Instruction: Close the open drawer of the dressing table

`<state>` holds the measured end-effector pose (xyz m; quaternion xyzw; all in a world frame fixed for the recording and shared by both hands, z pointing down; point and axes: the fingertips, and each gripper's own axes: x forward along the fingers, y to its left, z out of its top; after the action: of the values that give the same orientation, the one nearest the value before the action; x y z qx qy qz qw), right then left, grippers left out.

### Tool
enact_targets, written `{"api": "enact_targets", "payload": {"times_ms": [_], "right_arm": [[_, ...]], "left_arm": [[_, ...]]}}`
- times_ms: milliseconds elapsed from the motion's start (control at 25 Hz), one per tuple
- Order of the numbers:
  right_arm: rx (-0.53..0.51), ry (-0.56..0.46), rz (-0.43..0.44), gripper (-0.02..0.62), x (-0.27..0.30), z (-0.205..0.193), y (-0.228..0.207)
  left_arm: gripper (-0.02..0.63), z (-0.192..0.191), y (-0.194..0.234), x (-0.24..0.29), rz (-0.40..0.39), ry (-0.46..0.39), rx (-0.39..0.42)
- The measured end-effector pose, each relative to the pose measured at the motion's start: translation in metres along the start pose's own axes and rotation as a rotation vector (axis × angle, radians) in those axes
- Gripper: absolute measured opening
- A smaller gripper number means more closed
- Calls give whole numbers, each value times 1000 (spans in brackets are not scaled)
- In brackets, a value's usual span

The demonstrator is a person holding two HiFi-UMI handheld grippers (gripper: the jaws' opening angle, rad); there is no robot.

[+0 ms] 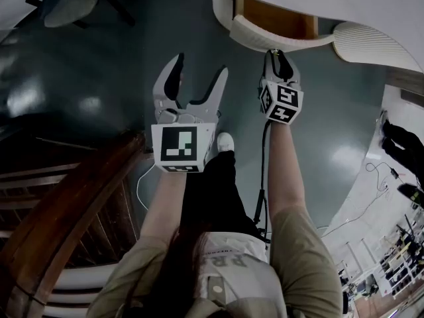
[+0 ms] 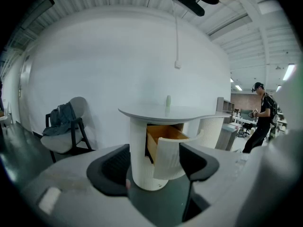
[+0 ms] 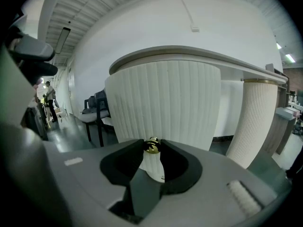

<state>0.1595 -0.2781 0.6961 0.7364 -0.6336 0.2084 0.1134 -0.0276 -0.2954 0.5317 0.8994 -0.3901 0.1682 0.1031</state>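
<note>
Drawer (image 1: 278, 37) stands pulled out of the table (image 1: 371, 5), its knob (image 3: 152, 145) pinched between the right gripper's (image 1: 279, 59) jaws. Best to push straight along the slide, wrist steady, so the grip doesn't slip off. Left gripper (image 1: 196, 78) hangs back, jaws wide apart and empty.

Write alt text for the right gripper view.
The right gripper grips a small gold knob between its jaws, on the curved, white ribbed drawer front that fills the middle of the view under the tabletop. A second ribbed column stands at right, and a chair sits in the left background.
</note>
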Motion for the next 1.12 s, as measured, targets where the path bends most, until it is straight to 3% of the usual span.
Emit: {"api": "enact_targets", "payload": {"times_ms": [1120], "right_arm": [[-19, -129, -13, 115, 26, 25, -6]], "left_arm": [[334, -18, 5, 26, -13, -36, 17]]}}
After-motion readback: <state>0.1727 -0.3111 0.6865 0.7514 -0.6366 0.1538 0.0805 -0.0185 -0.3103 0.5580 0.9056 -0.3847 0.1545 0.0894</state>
